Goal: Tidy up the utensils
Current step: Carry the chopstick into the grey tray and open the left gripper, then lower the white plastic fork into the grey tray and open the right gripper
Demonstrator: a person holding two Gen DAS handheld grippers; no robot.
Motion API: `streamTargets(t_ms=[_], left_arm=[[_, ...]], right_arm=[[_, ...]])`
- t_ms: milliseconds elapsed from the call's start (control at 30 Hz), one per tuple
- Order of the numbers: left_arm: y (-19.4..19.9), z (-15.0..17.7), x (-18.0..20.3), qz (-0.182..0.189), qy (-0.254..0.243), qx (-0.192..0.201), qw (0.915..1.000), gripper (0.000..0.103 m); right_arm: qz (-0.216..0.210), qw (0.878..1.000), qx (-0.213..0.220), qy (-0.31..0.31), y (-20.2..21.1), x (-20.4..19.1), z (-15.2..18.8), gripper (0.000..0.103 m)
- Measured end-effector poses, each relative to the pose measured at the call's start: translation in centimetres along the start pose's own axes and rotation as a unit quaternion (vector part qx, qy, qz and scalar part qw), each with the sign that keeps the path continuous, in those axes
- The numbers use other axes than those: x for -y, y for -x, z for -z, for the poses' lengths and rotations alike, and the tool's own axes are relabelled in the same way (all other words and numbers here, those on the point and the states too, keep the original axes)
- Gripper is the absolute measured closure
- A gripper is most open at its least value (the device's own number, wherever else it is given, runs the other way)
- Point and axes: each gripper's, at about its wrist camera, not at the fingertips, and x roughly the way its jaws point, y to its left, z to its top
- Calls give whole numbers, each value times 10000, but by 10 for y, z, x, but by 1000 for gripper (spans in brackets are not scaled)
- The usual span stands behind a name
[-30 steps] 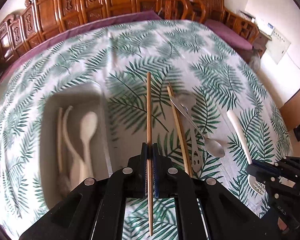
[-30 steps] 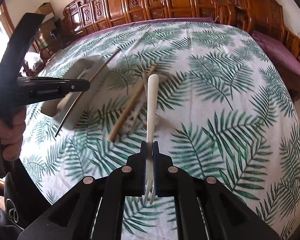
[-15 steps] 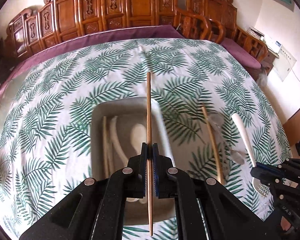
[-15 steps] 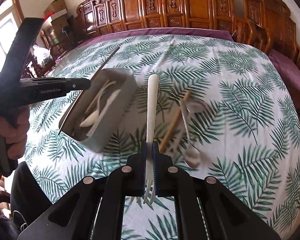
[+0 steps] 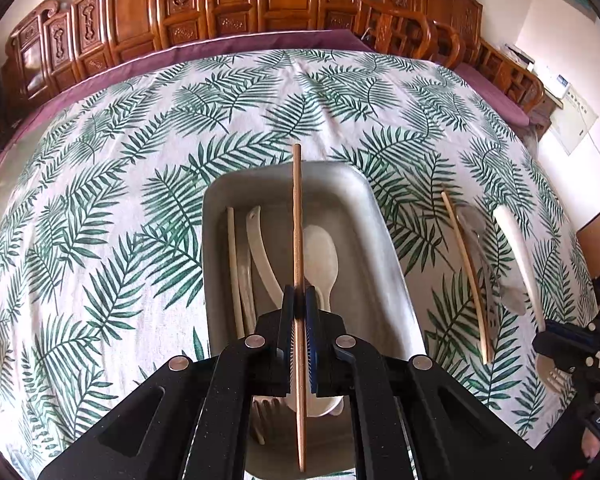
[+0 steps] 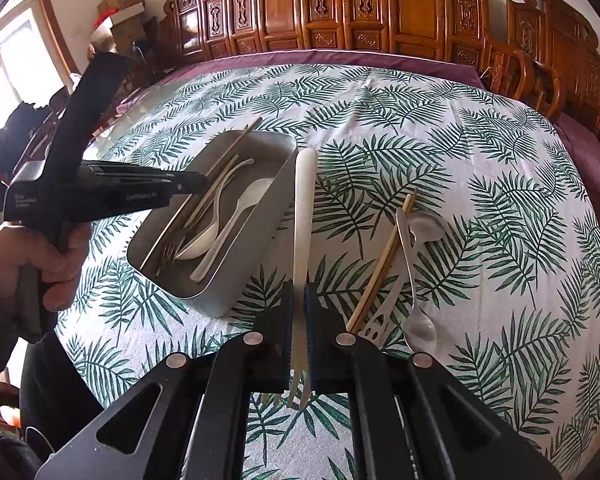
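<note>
tray [image 5: 372, 216] near end hidden behind left gripper [image 5: 299, 312] | table spoons [image 5: 496, 264] motion-blurred

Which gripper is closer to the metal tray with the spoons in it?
Left. The left gripper hangs right over the metal tray, holding a chopstick above it. The right gripper holds a white fork beside the tray, over the tablecloth.

White lettering on left gripper [image 6: 204, 184] body at 9 o'clock, too blurred to read, upside-down letters on right gripper [image 5: 556, 354] at 4 o'clock, unclear
</note>
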Motion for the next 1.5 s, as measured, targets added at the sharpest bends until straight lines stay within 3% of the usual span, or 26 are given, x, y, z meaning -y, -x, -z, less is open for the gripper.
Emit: streamTargets(t_ms=[200, 467, 933, 1500], left_arm=[[-9, 3, -5, -30, 48, -155, 9999, 98], [14, 11, -17, 64, 179, 59, 9998, 98], [63, 25, -62, -160, 440, 454, 9979, 98], [88, 39, -76, -307, 480, 604, 9965, 98]], right_arm=[[4, 10000, -1, 70, -1, -6, -7, 96], [-156, 9997, 46, 199, -13, -29, -30, 96], [-642, 9979, -63, -70, -66, -72, -74, 96], [-746, 9964, -245, -330, -95, -74, -81, 96]])
